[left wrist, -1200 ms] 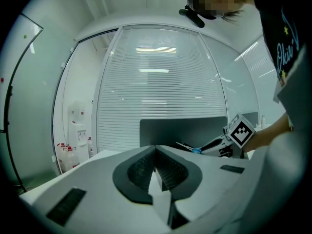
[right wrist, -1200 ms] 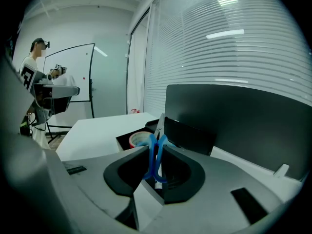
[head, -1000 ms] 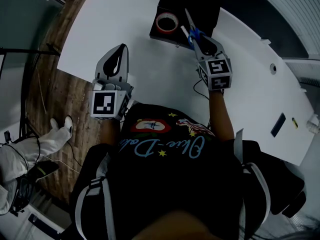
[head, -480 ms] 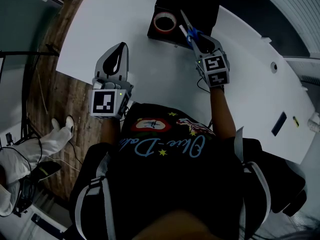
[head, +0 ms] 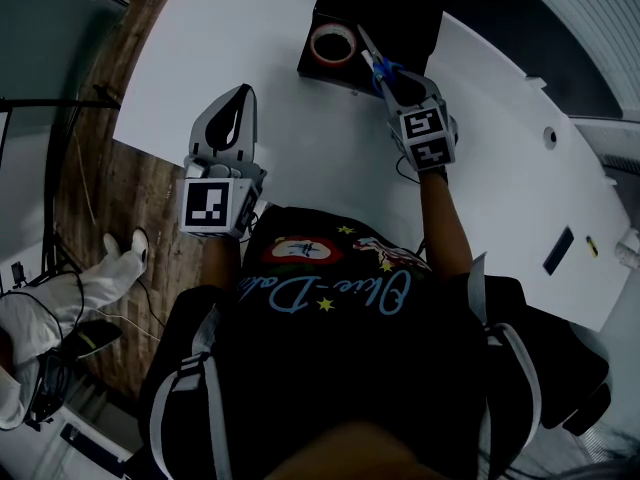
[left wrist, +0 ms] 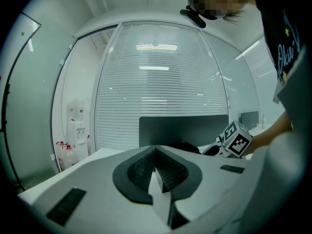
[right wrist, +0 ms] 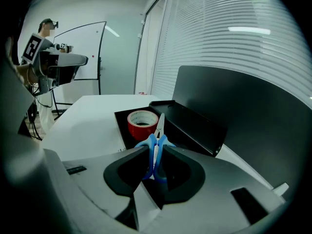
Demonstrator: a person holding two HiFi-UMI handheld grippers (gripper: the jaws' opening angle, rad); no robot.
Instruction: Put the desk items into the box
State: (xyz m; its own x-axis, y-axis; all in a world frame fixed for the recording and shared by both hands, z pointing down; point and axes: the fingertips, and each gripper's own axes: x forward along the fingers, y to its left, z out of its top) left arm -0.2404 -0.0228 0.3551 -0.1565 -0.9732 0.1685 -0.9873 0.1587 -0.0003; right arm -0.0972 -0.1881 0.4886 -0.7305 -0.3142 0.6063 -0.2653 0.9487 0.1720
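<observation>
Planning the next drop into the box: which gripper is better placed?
Right: the right gripper grips the scissors, blades over the box beside the tape. The left gripper is shut, empty, farther off.

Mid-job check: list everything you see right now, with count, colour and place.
table: one, white, under the box
box: one, black, open, at the table's far side
tape roll: one, red, inside the box
scissors: one pair, blue handles, blades pointing toward the box
floor: brown wood, left of the table
left gripper: one, grey, shut, empty, by the table's near edge
right gripper: one, grey, shut on the scissors
</observation>
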